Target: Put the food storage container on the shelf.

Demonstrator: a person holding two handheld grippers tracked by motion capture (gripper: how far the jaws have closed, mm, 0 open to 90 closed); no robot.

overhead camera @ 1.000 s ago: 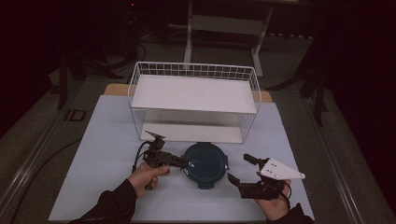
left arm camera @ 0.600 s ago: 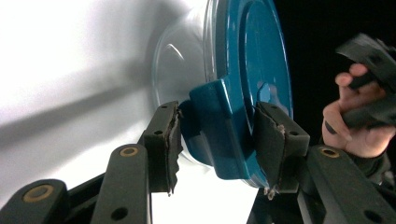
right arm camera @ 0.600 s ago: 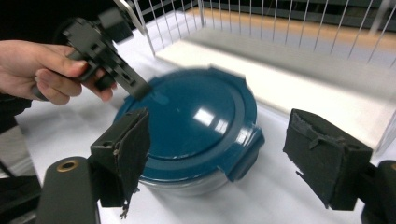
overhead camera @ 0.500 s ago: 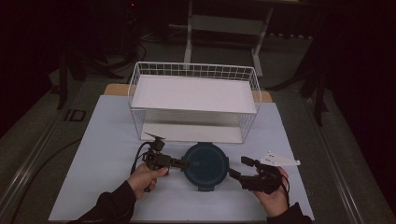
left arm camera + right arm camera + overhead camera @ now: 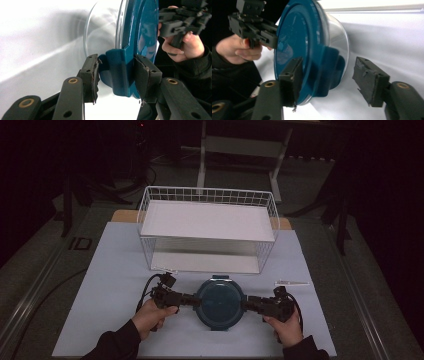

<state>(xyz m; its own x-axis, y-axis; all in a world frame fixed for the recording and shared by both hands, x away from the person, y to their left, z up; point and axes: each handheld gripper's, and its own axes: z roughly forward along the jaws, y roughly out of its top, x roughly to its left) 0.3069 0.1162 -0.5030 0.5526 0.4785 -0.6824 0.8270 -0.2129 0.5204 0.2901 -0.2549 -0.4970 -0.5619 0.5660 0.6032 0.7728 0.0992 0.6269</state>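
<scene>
A round clear container with a dark blue lid [image 5: 220, 302] stands on the pale mat near the front edge. My left gripper [image 5: 192, 299] reaches its left side. In the left gripper view the jaws [image 5: 115, 75] are shut on the lid's blue latch [image 5: 120, 72], with both pads against it. My right gripper [image 5: 247, 304] is at the container's right side. In the right gripper view it [image 5: 332, 82] is open, and its jaws stand on either side of the opposite latch [image 5: 329, 70] without touching it. The clear bowl [image 5: 338, 37] shows under the lid.
A white wire basket [image 5: 207, 195] with a white floor stands just behind the container. A thin pale strip [image 5: 291, 283] shows just beyond the right gripper. The mat [image 5: 110, 270] has bare room to the left and right. Dark floor surrounds the table.
My right gripper moved left and turned, so its jaws now straddle the container's right latch. The left gripper stayed at the left latch.
</scene>
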